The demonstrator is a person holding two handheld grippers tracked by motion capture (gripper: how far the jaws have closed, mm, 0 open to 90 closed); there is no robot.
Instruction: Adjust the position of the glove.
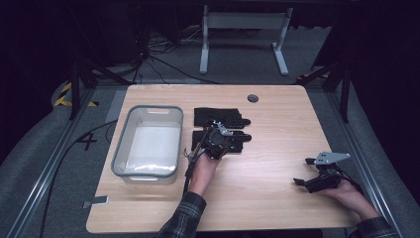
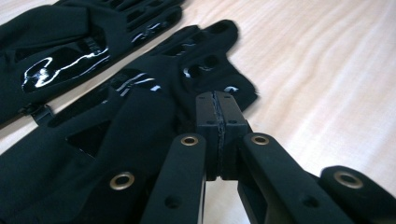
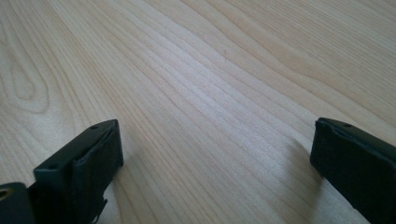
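Two black gloves lie side by side on the wooden table (image 1: 277, 129). The far glove (image 1: 220, 117) (image 2: 60, 42) lies flat, with glossy print on it. My left gripper (image 1: 228, 135) (image 2: 216, 100) is over the near glove (image 1: 238, 142) (image 2: 140, 107), its jaws pressed together on the glove's edge, and the fabric rises toward the tips. My right gripper (image 1: 304, 171) (image 3: 215, 144) rests low at the table's right front, open, with bare wood between its jaws.
A grey plastic bin (image 1: 119, 148) stands left of the gloves and looks empty inside. A round cable hole (image 1: 253, 98) sits near the far edge. A small grey piece (image 1: 96, 201) lies at the front left corner. Bare wood lies between the two hands.
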